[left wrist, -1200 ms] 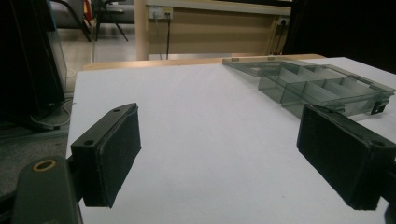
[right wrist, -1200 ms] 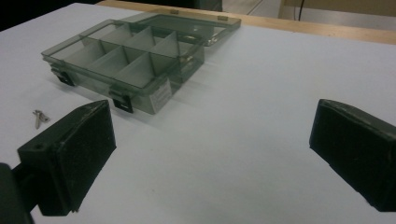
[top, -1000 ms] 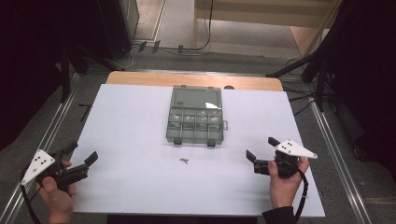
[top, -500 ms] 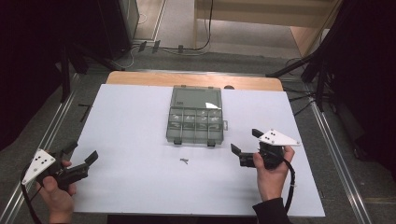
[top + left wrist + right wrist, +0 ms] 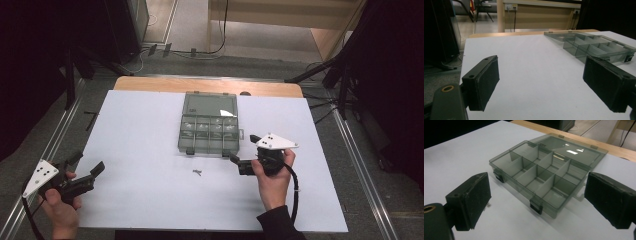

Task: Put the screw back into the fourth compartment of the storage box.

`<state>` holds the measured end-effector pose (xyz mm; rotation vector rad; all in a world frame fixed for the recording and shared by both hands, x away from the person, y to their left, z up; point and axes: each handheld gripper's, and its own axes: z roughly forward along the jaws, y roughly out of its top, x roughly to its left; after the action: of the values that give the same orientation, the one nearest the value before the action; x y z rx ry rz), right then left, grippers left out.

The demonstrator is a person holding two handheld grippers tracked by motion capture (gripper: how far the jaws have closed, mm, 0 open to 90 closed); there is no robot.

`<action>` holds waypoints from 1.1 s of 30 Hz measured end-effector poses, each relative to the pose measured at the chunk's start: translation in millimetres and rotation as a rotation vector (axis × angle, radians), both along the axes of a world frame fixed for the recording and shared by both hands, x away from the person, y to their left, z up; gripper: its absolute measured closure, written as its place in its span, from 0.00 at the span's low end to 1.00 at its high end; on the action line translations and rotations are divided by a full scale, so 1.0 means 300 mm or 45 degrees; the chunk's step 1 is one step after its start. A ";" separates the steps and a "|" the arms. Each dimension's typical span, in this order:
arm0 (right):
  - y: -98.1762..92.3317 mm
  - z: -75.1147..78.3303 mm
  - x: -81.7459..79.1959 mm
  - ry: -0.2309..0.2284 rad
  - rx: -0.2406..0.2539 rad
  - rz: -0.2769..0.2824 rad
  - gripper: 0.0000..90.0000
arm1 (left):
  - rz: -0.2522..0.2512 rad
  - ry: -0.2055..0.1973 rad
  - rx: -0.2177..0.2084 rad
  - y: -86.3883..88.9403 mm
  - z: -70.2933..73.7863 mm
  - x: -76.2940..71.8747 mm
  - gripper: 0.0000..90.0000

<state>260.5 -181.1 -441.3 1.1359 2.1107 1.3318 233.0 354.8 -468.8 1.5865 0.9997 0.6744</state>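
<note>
Hovering wide-jawed just right of the smoky clear plastic compartment box point(image 5: 209, 129), open mid-table, the right gripper point(image 5: 243, 152) should probably approach the small dark screw point(image 5: 197, 172) lying near its front squarely, while the left gripper point(image 5: 86, 169) waits wide at near left.

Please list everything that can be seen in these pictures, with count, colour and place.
organiser box: one, clear grey, lid open, table middle towards the far edge
small screw: one, dark, lying in front of the box
table: one, white top, wooden far edge
left gripper: one, black, open, near left corner of the table
right gripper: one, black, open, beside the box's near right corner
hands: two, each holding a gripper
</note>
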 end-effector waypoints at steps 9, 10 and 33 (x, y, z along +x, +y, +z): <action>0.091 0.000 0.029 0.036 -0.009 0.060 0.12 | -0.006 0.005 0.000 -0.001 0.000 0.000 0.15; 0.102 -0.001 0.033 0.035 -0.014 0.065 0.14 | -0.006 0.004 -0.001 -0.001 0.000 0.000 0.15; 0.275 -0.041 0.064 0.157 -0.184 0.124 0.33 | -0.011 0.007 -0.014 -0.001 0.000 0.001 0.15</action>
<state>279.7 -98.5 -453.6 1.0929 2.3361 1.1549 233.3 354.6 -468.9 1.5835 0.9981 0.6579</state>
